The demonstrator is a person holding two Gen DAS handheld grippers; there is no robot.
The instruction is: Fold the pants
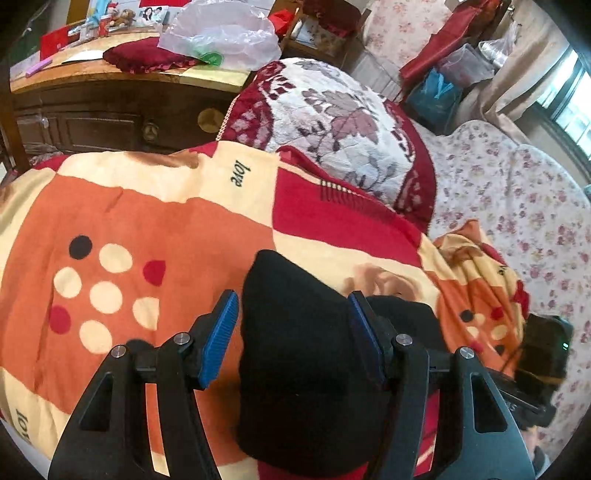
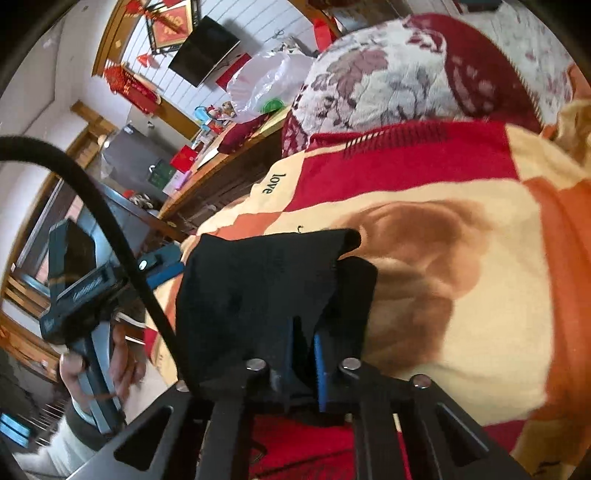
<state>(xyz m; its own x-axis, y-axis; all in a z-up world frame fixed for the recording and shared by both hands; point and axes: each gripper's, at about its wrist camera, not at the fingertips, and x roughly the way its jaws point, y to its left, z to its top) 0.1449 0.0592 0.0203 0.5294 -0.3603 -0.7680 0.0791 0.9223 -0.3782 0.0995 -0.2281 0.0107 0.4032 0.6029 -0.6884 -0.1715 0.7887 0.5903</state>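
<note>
Left gripper (image 1: 293,314): fingers spread wide, blue pads facing each other. Black pants (image 1: 306,350) fill the gap between them; cloth touches the right-hand pad, and a strip of blanket shows between the cloth and the left-hand pad. Nothing pinched.

Right gripper (image 2: 303,354): fingers pressed nearly together, pinching a fold of the black pants (image 2: 258,288). One blue pad shows beside the cloth; the other is mostly covered by it. Fabric rises from the grip in a bunched, raised flap, its upper edge folded over.

Pants lie on the bed, on a fleece blanket (image 1: 147,221) patterned in orange, cream and red blocks, with dots and the word "love". In the left wrist view the garment is a compact dark mass running from mid-frame to the bottom edge.

Behind the blanket: a rolled quilt (image 1: 340,122), white with maroon leaf print. Floral bedsheet (image 1: 517,206) to the right. Dark wooden worktop (image 1: 110,70) beyond the bed, carrying a clear plastic bag (image 1: 218,33) and a maroon cushion (image 1: 144,55).

Right wrist view, left side: the person's left hand (image 2: 122,354) around the other gripper's handle; a black cable (image 2: 110,206) arcs across.
</note>
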